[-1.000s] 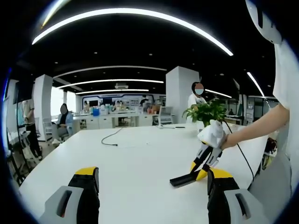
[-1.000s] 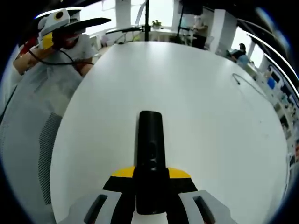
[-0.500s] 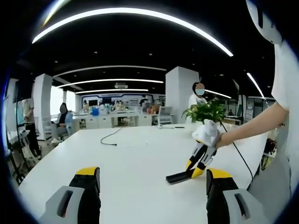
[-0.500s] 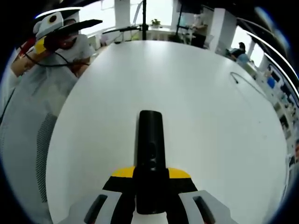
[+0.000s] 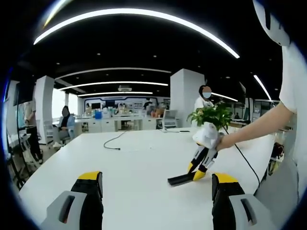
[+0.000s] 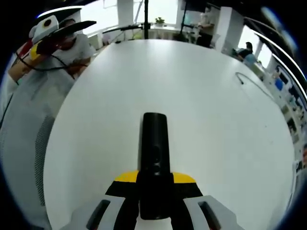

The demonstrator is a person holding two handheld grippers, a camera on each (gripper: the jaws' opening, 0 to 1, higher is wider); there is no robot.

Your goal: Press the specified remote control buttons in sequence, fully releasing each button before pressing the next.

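One remote (image 6: 154,158) is clamped in the right gripper (image 6: 154,189), its long axis running straight out ahead over the table (image 6: 201,96). Spread wide and empty, the left gripper (image 5: 156,184) has it ahead-right.

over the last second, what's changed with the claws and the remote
In the left gripper view, the right claw has drifted left across the white table, carrying the black remote with it. In the right gripper view, the left claw has slid left and up. Nothing was picked up or let go: the right claw stays shut on the remote and the left claw stays open.
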